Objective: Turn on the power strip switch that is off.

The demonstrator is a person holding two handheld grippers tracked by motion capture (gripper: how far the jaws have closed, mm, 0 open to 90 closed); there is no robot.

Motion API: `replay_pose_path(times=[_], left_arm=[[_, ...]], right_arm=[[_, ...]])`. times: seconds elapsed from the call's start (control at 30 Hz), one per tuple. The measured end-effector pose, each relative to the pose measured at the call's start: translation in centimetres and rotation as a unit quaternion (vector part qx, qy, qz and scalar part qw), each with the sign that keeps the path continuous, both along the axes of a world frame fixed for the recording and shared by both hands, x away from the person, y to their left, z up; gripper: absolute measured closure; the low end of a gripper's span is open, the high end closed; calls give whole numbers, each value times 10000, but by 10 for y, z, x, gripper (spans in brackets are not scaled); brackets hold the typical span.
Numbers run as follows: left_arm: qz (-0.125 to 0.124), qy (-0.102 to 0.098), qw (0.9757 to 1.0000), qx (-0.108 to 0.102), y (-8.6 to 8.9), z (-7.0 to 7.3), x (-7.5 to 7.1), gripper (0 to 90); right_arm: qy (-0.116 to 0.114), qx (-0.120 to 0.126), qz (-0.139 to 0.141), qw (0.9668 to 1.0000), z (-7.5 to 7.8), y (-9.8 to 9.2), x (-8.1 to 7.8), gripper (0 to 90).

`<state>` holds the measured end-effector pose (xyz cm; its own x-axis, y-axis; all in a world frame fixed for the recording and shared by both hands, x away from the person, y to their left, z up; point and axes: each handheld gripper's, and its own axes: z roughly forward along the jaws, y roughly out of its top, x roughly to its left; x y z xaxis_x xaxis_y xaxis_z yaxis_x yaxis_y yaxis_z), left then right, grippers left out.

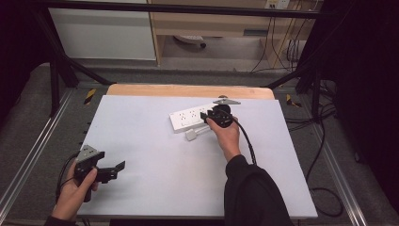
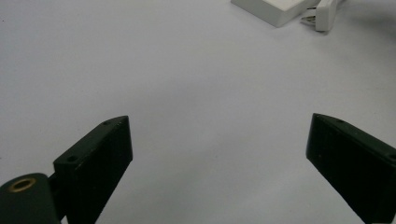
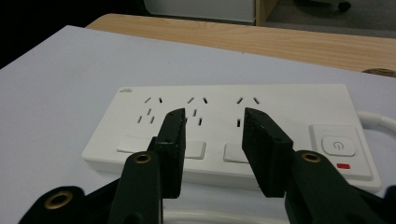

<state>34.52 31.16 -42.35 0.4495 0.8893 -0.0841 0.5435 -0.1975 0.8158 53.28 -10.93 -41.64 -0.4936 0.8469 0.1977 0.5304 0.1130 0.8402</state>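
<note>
While the right gripper (image 3: 212,154) hovers half-open and empty at centre frame, it could shove the strip (image 3: 243,128); left gripper (image 2: 219,163) gapes wide, empty.

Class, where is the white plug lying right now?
In the high view, the white plug lies on the table's far centre, just before the power strip, beside the right gripper.

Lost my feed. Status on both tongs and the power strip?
Left tongs open, near table edge, holding nothing. Right tongs open, empty, over the white power strip. Loose white plug lies beside the strip. Nothing blocking.
</note>
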Motion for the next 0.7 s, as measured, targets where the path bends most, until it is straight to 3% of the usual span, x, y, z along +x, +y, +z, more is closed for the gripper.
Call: replay_pose_path(times=[0.7], left_arm=[[-36, -4, 10000, -8, 0, 0, 0, 72]], right_arm=[[-67, 71, -19, 10000, -11, 8, 1, 739]])
